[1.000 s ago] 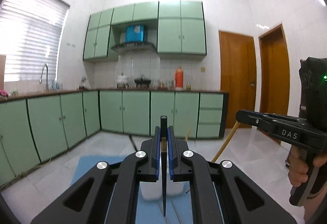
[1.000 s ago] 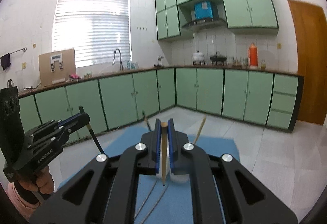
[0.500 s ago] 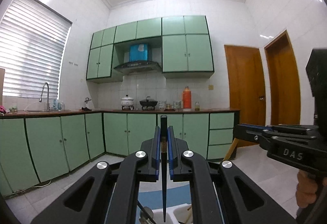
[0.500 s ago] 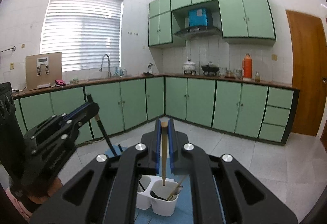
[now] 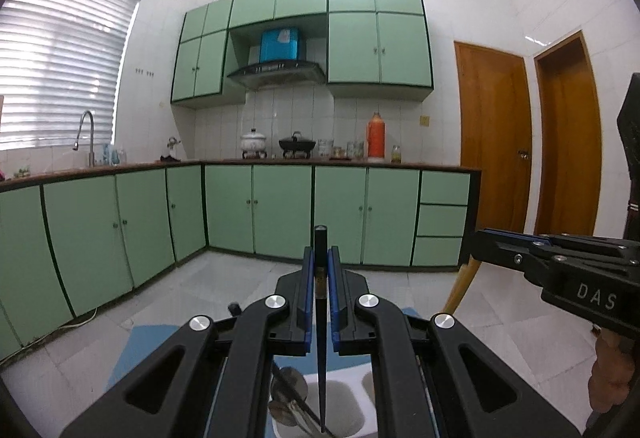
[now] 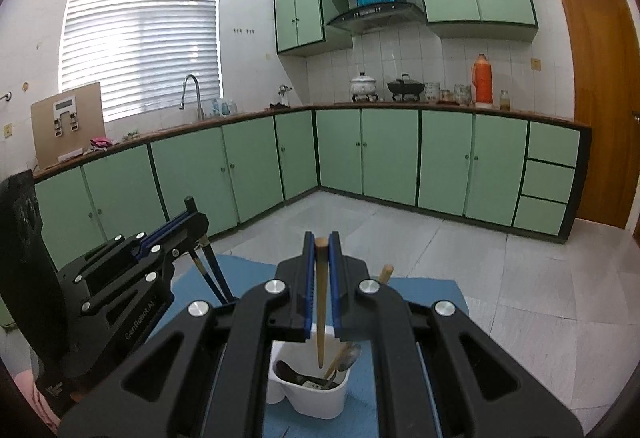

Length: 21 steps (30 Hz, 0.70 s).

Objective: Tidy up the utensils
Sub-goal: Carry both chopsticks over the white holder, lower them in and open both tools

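Note:
My left gripper is shut on a black chopstick that hangs point down over the white utensil holder, which holds metal spoons. My right gripper is shut on a wooden chopstick, its tip above the white utensil holder that holds spoons and another wooden chopstick. The left gripper also shows at the left of the right wrist view, and the right gripper at the right of the left wrist view.
The holder stands on a blue mat on a tiled floor. Green cabinets run along the back and left walls under a counter with pots and an orange flask. Wooden doors stand at the right.
Both grippers have tilted up and then lowered a little, keeping their chopsticks. The white holder has come into view right below both chopstick tips.

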Available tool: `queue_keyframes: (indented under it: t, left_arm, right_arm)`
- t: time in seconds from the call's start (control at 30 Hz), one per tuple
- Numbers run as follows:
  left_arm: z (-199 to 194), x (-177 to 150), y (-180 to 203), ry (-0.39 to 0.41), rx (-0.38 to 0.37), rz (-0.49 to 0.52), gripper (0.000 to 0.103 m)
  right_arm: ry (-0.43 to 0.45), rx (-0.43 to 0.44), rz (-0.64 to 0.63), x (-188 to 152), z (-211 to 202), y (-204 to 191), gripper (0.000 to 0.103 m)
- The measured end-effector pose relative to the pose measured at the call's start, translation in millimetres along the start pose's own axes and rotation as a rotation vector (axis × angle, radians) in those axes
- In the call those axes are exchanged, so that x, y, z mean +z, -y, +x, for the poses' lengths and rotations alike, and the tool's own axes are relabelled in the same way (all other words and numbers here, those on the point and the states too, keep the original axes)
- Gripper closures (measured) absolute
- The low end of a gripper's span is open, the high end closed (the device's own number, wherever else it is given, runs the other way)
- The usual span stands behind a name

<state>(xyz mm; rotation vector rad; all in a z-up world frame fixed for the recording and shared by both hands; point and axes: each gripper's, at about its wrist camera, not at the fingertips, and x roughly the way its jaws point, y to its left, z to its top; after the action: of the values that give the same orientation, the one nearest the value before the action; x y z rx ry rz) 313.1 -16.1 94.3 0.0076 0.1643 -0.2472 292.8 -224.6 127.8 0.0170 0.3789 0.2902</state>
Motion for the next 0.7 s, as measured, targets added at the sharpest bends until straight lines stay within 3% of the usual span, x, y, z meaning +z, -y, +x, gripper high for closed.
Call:
queue_keyframes:
  t: [0.57,0.67,0.7]
  left_arm:
    - [7,-35,-10,-0.092,0.027,-0.023,0.095]
    - [0,-32,-13,-0.086,0.021,-0.037,0.086]
    - [-1,-32,-12,-0.082,0.021,-0.039,0.077]
  right_arm:
    - [-0.036,-0.041,0.018,-31,9,-1,0.096]
    - [-0.029,-0.051,0.029,-33,2,3,0.095]
    - [-0.028,-0.054,0.029,-30,2,3,0.094]
